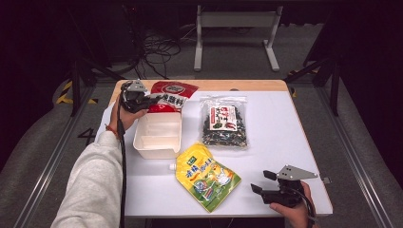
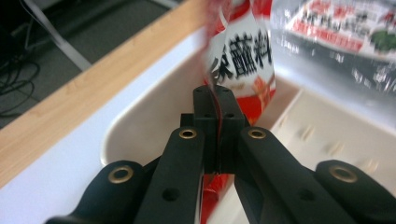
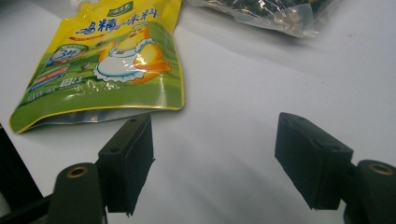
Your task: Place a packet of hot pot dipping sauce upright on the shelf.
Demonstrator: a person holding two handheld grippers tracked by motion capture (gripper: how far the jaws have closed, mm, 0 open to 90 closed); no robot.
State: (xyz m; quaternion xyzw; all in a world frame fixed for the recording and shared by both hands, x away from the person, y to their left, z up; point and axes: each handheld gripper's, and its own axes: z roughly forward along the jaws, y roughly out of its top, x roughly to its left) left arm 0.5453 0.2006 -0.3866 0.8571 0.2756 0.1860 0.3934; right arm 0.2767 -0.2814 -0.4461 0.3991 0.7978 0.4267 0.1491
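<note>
Over the white tub (image 1: 159,137), left gripper (image 2: 216,100) pinches red packet (image 2: 243,65).

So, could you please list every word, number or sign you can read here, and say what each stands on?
"蘸料": red packet, pinched in the left tool.
"3倍": yellow pouch; its other print is too small to read.
"4": floor marking.
Clear bag label: too blurred.
</note>
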